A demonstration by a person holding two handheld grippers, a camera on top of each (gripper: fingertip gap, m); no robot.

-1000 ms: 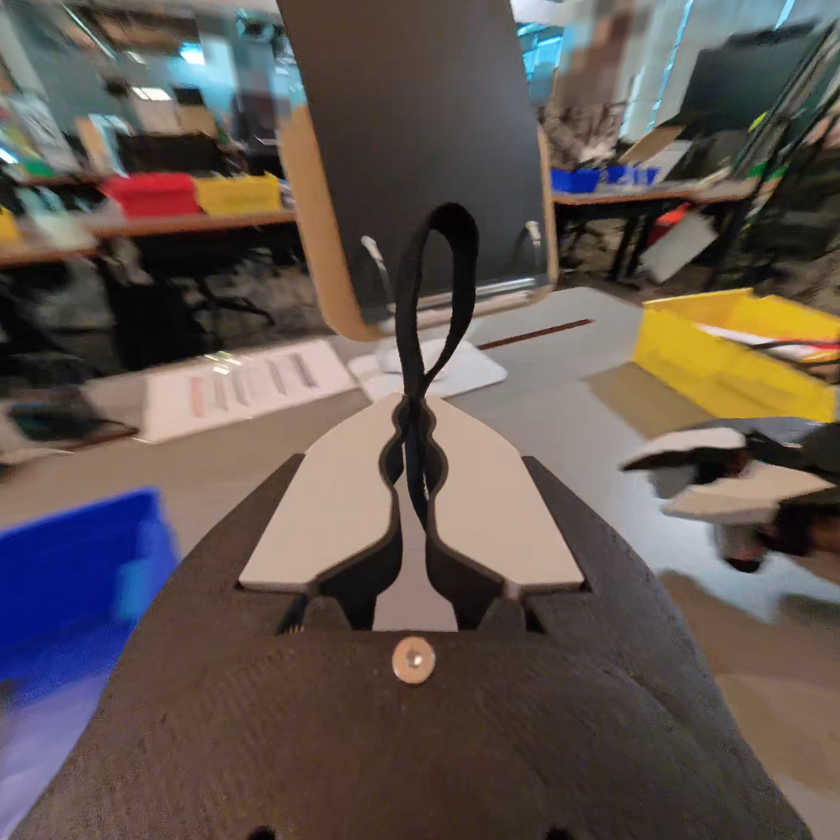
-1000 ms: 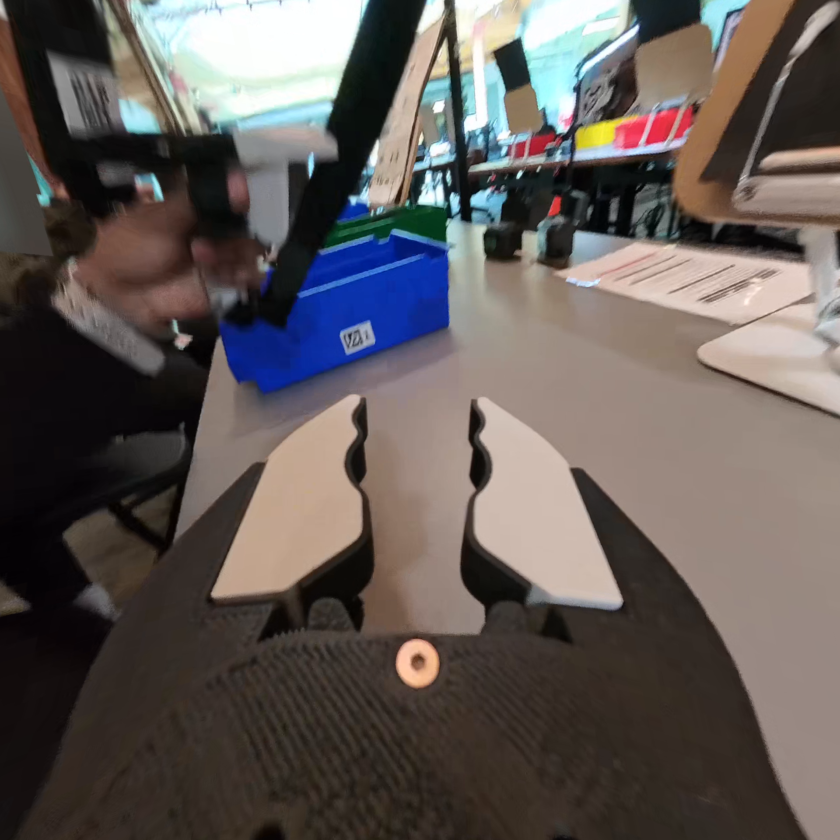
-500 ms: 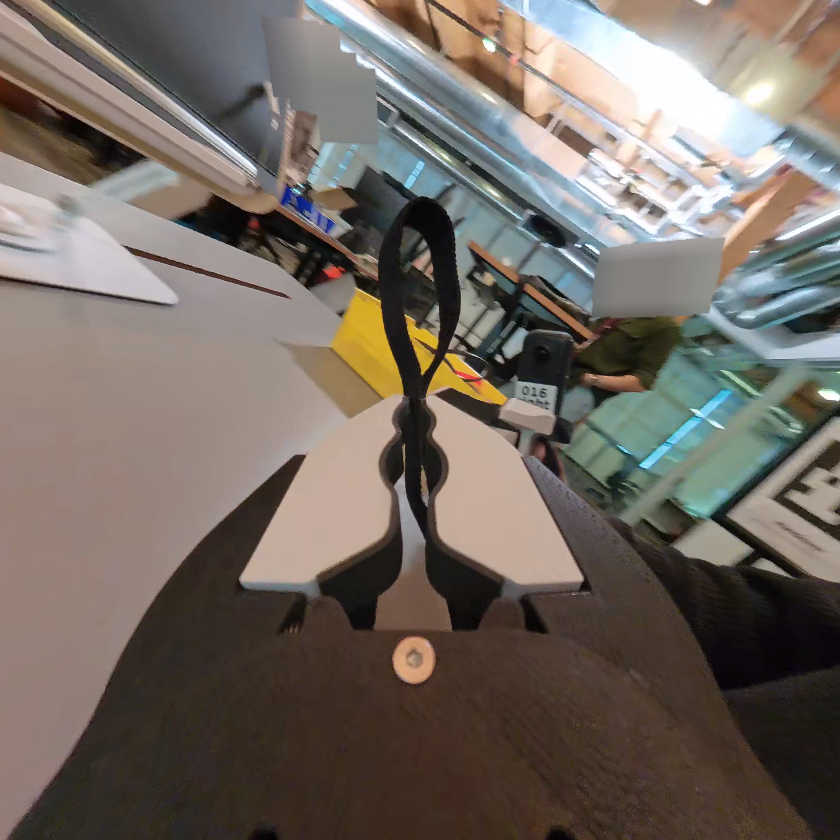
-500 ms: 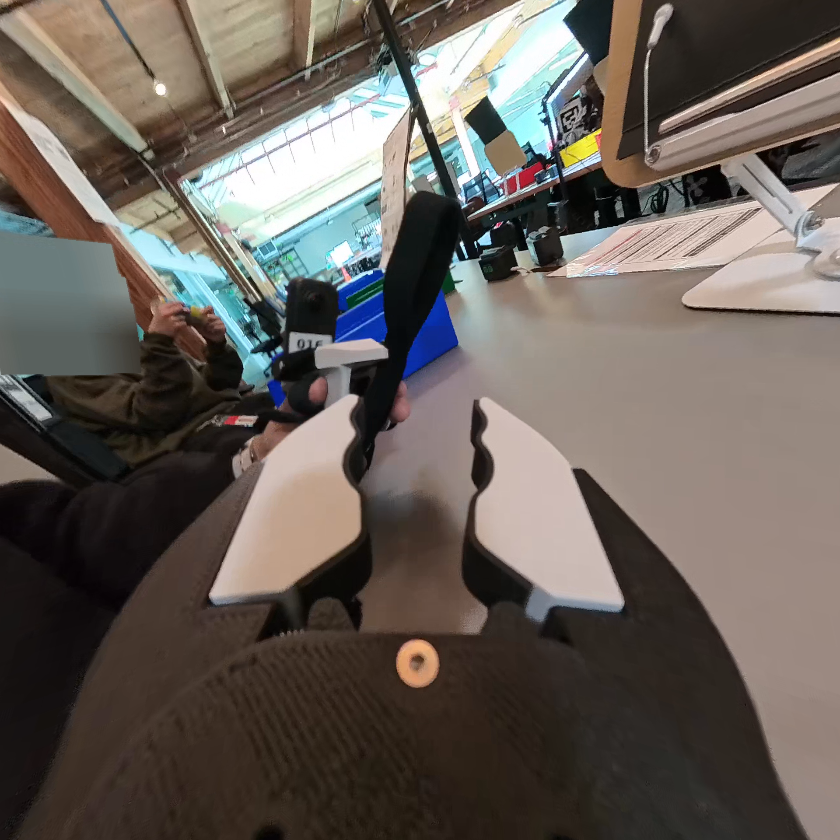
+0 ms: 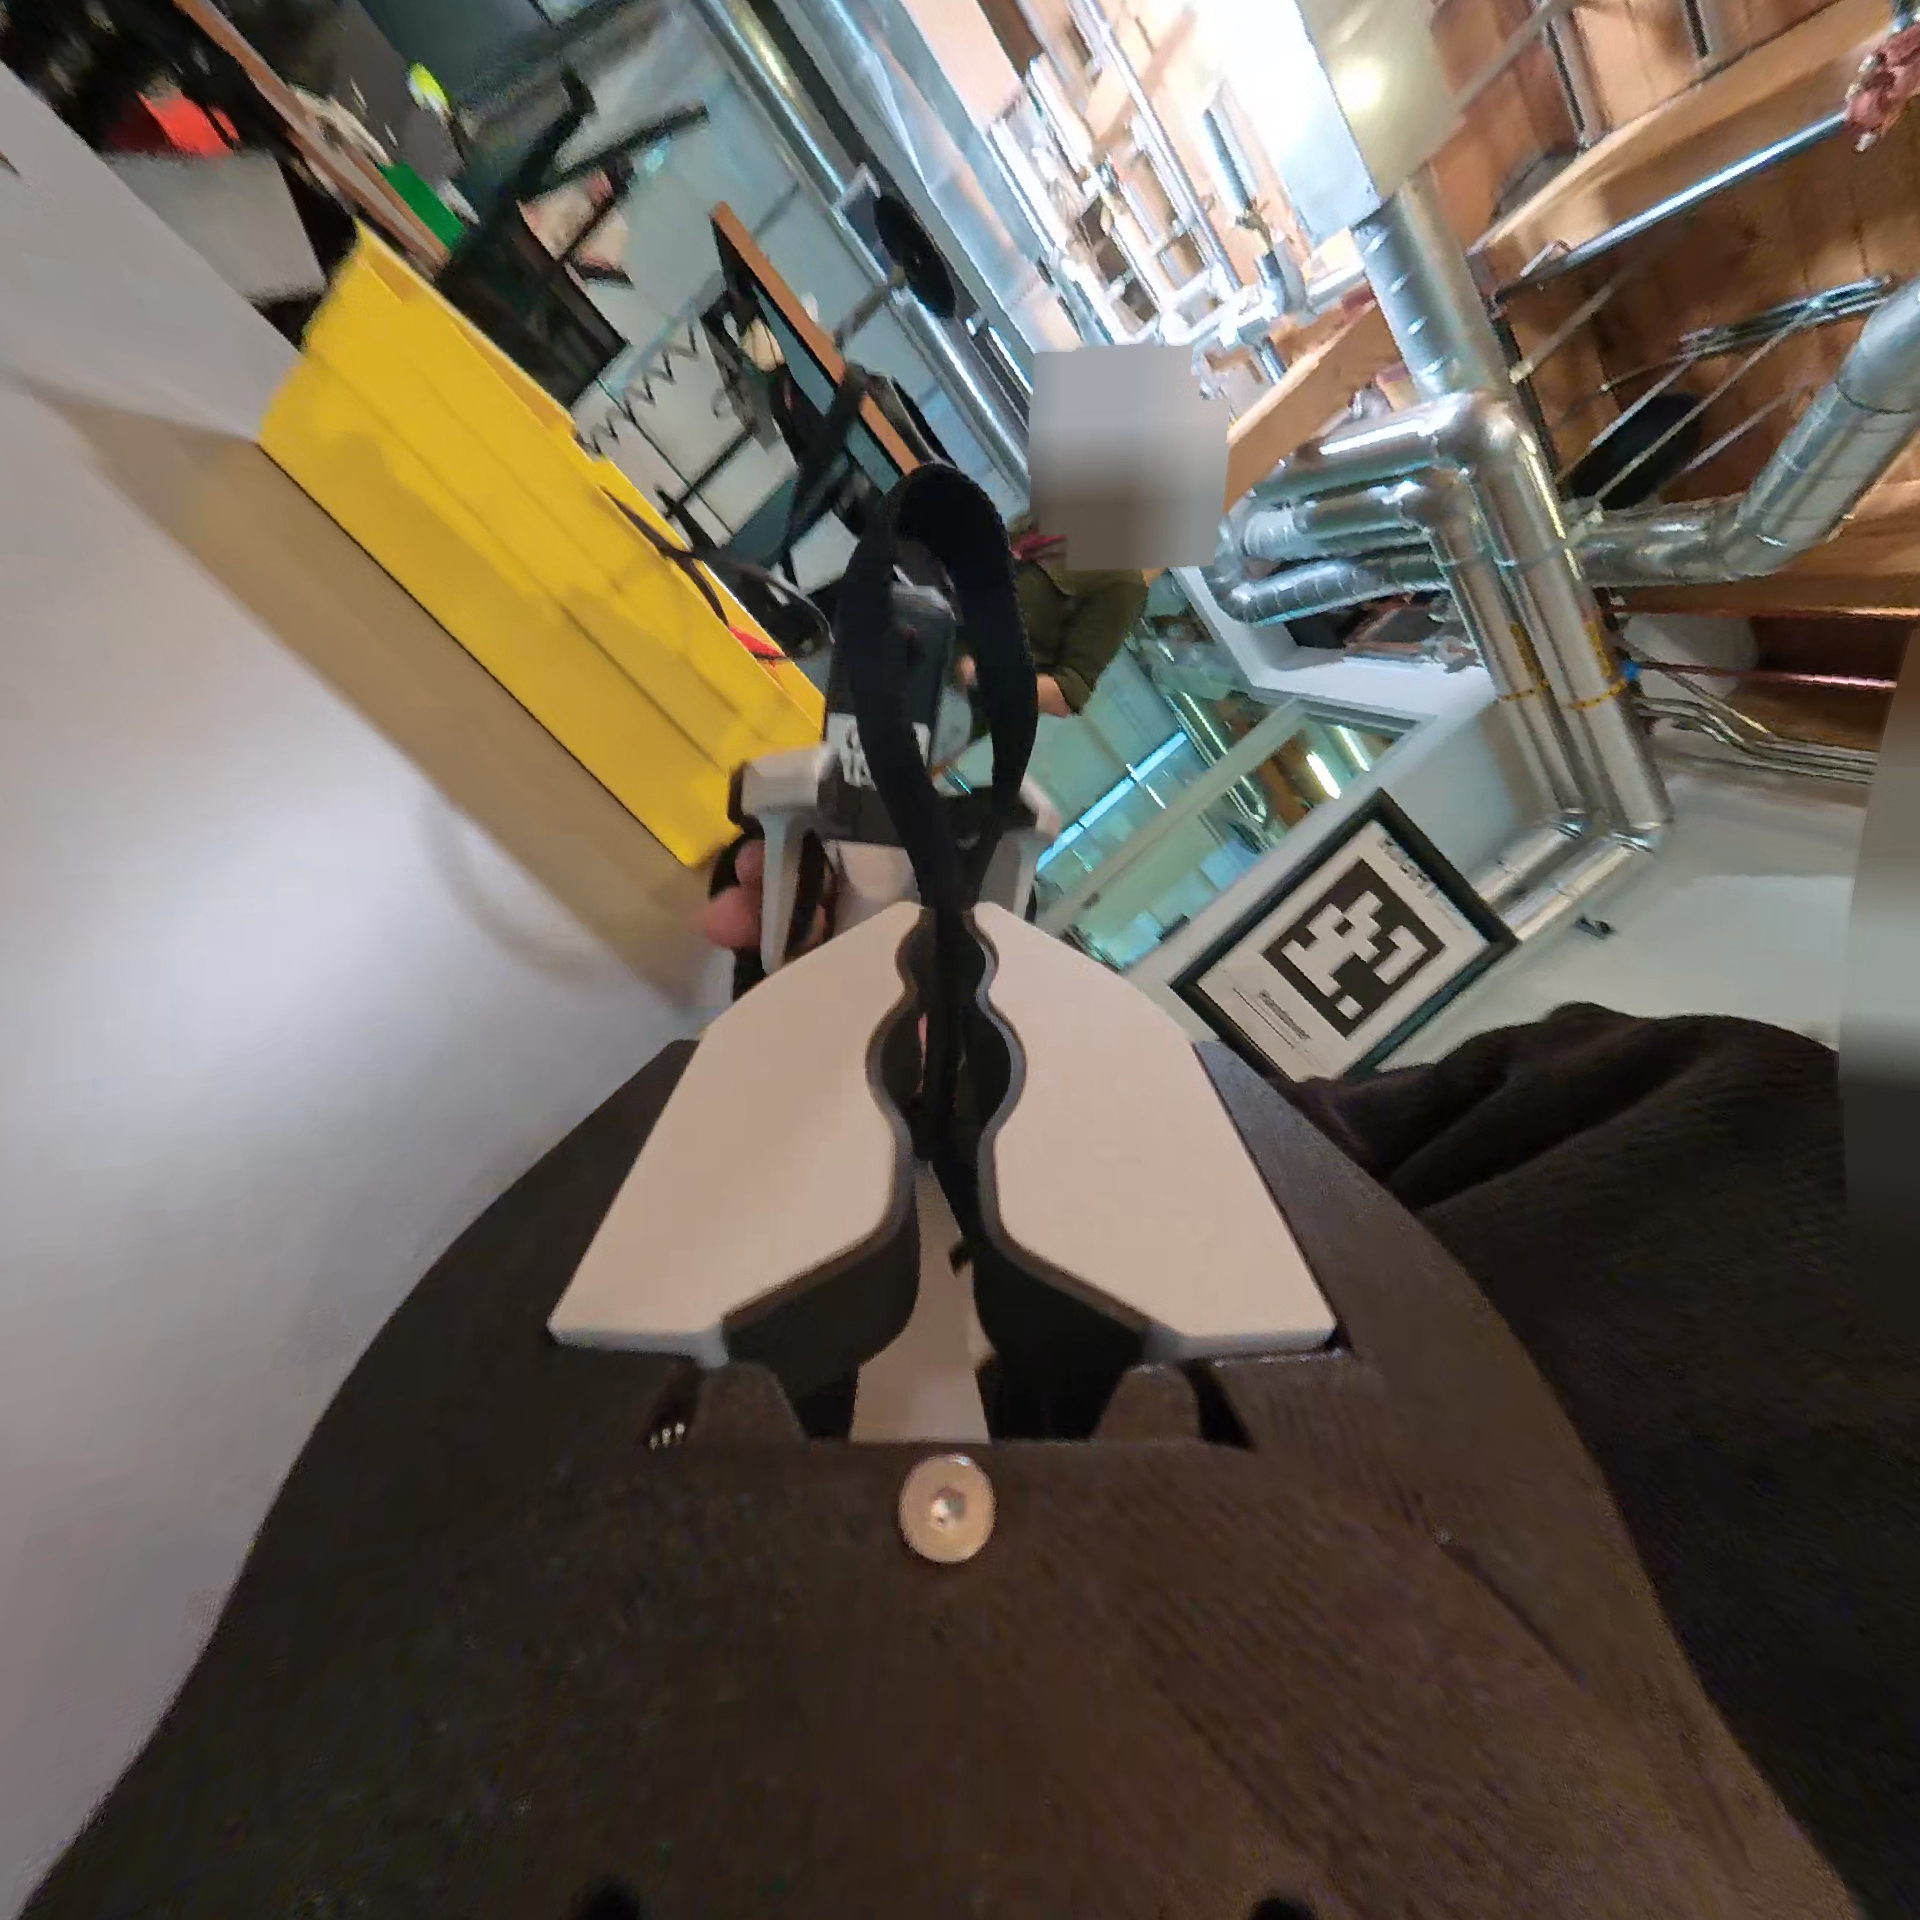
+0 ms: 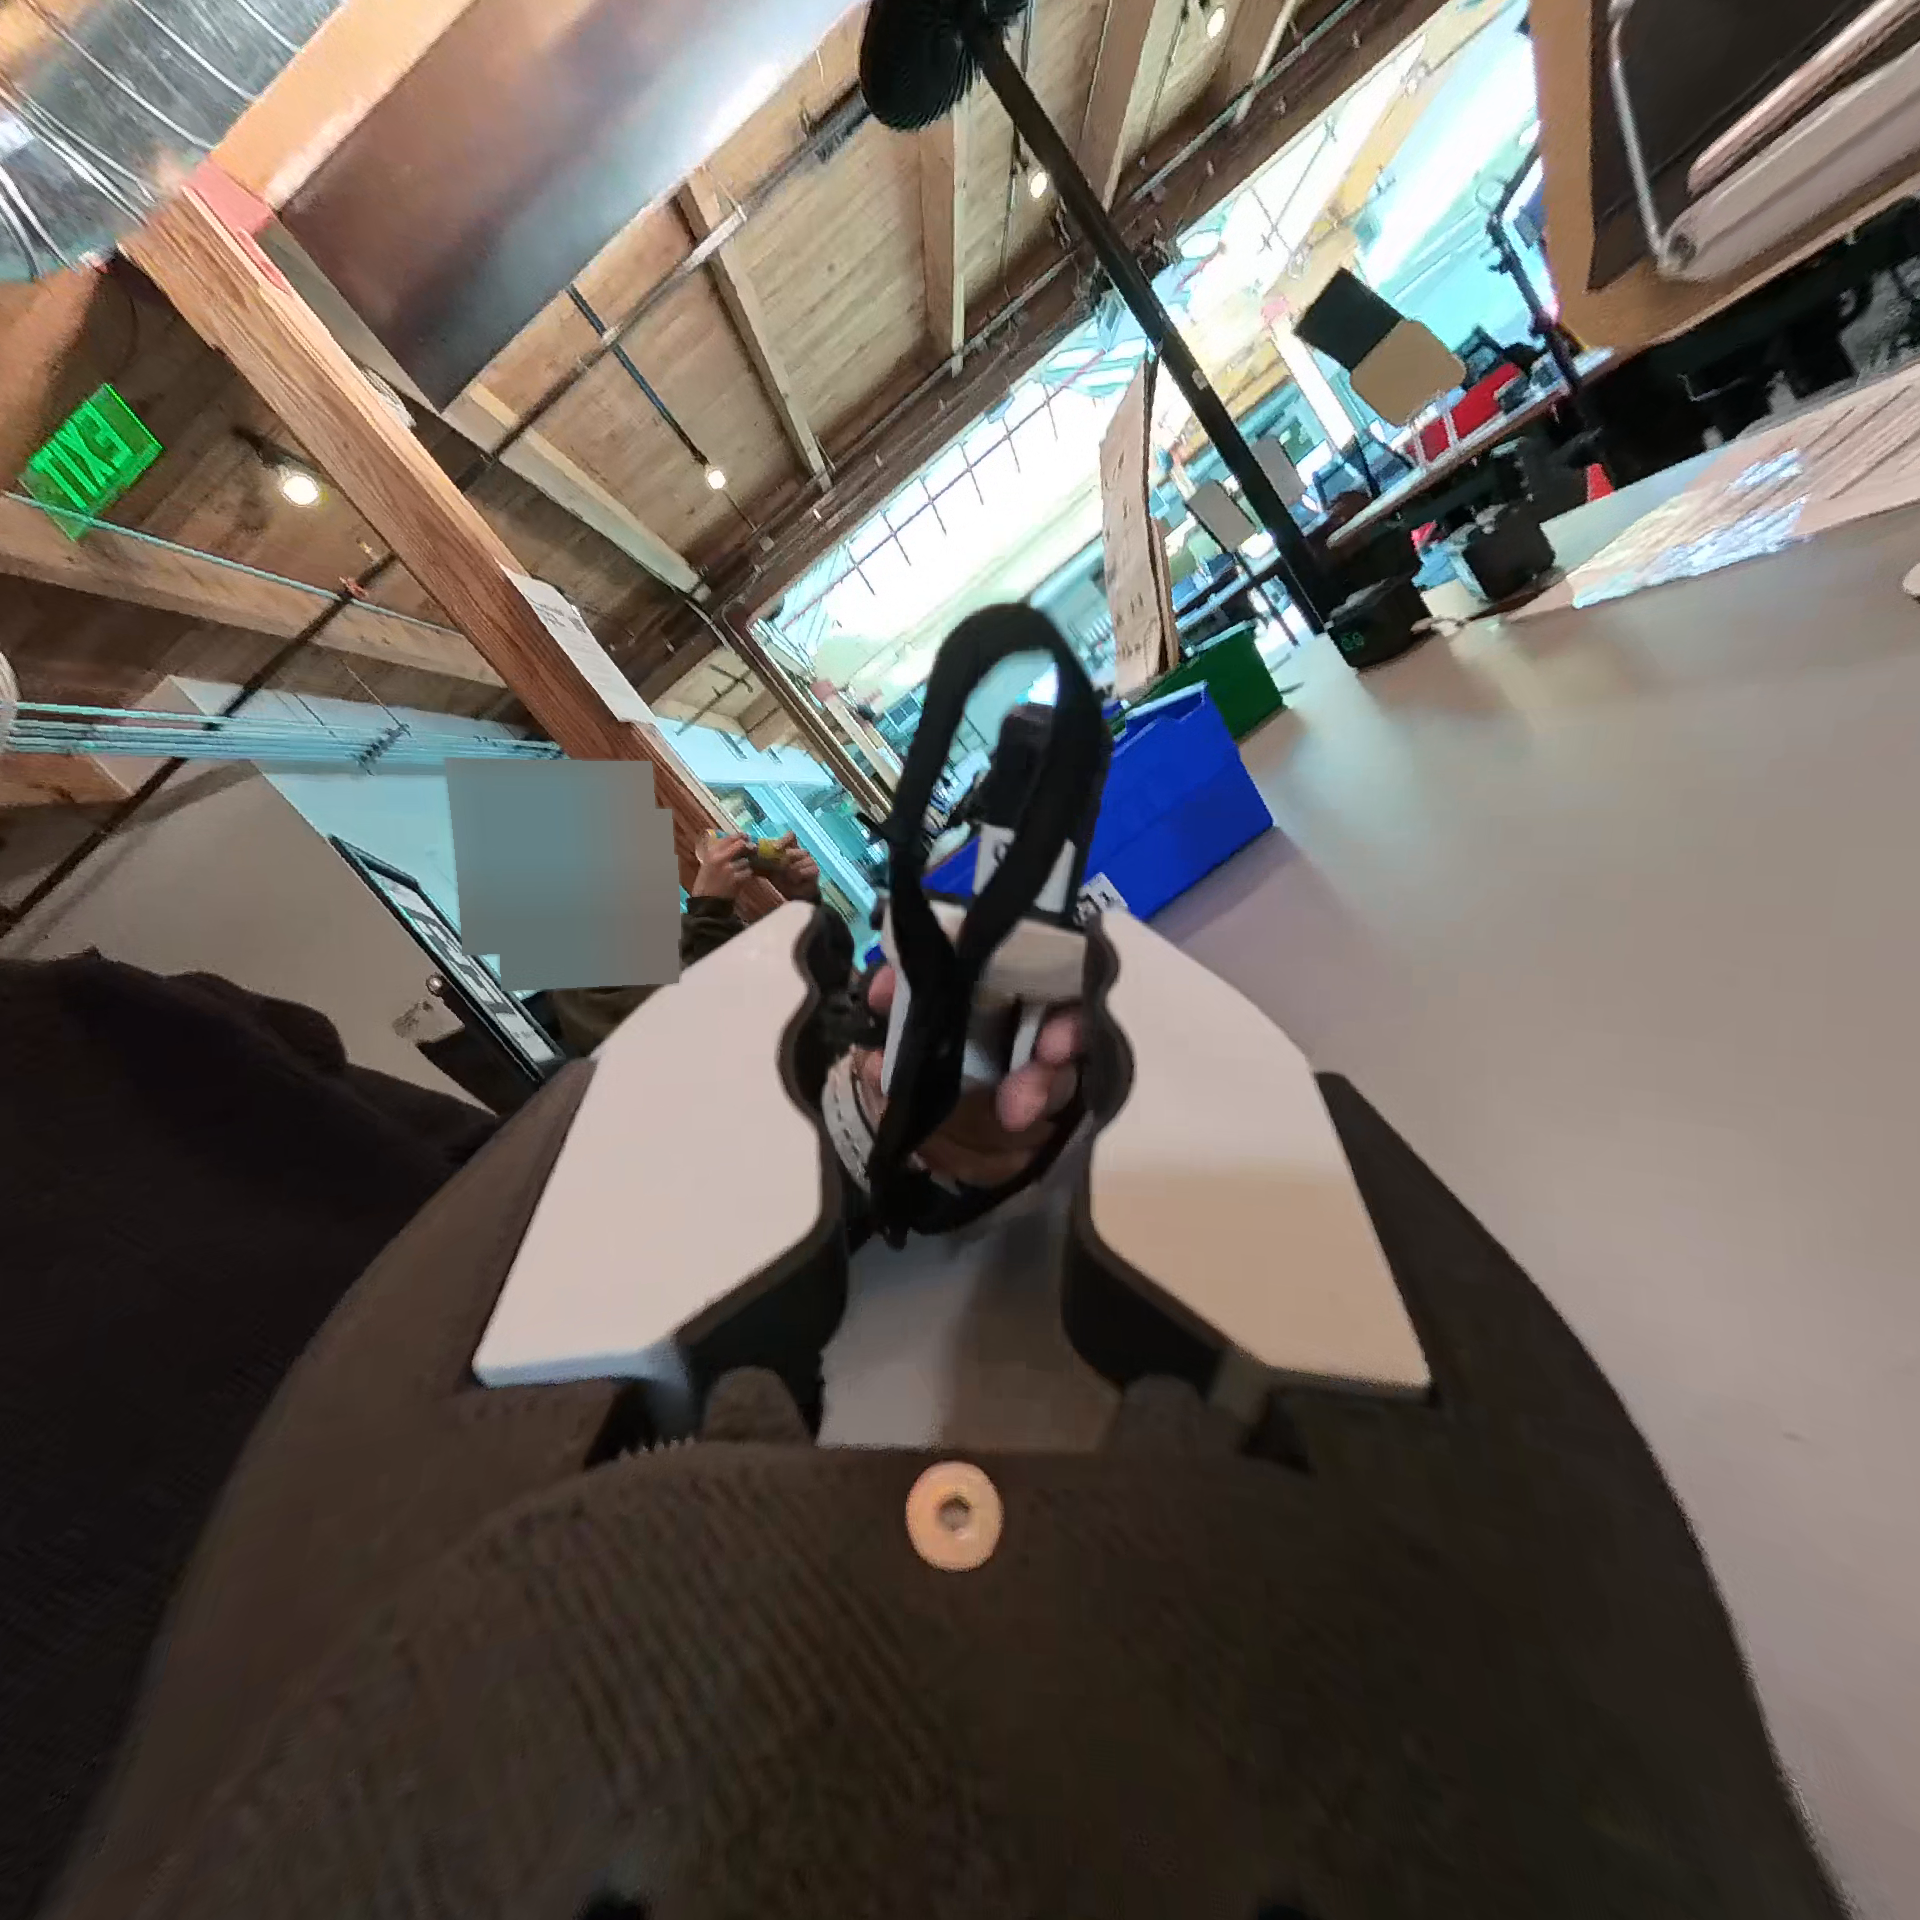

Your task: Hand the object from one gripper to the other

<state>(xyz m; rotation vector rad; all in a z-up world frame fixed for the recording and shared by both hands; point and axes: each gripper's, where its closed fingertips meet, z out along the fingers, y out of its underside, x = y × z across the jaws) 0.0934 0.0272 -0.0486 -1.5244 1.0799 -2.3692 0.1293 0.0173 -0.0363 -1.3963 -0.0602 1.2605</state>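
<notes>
2 hand-held grippers, left hand-held gripper (image 5: 948, 920) clamping 1 black strap loop (image 5: 940, 665), right hand-held gripper (image 6: 954, 935) (jaws apart) around it.

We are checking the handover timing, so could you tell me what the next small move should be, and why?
Probably close the right gripper on the black strap loop. Its jaws are open with the loop between them, while the left gripper is shut on the strap's lower end, so nothing has passed over yet.
</notes>
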